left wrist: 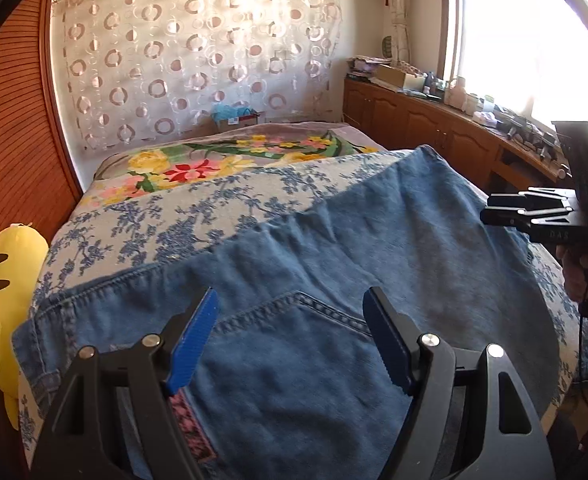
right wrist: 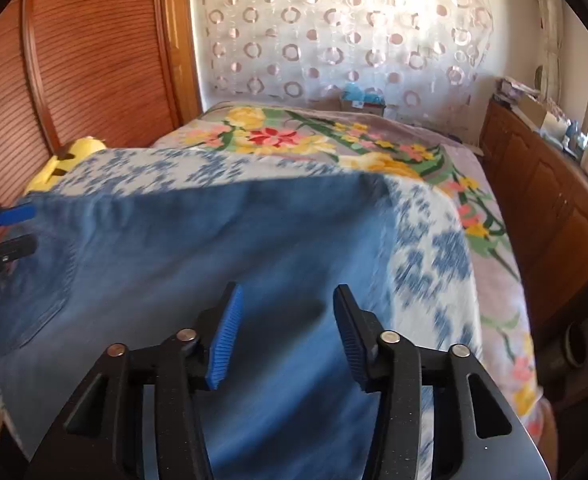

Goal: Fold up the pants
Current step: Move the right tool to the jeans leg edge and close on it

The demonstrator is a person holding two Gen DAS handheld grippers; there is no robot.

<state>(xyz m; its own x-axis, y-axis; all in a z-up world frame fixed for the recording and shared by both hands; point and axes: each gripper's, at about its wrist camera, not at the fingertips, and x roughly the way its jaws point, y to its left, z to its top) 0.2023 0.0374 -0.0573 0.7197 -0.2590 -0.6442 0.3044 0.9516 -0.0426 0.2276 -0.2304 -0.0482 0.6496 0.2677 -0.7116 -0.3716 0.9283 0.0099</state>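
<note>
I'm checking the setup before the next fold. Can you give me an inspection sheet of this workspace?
Surface: bed covered with a blue-flowered sheet; a bright floral blanket lies further back.
Job's things: blue jeans spread flat on the sheet, back pocket facing up.
Clutter: yellow plush toy at the bed's edge; a box behind the bed.
Grippers: left tool open above the pocket, holding nothing; right tool open over the denim, nothing between its pads.
Cables: a dark cord hangs below the right hand.
Surroundings: ring-patterned curtain, wooden cabinets with a crowded top, bright window.
</note>
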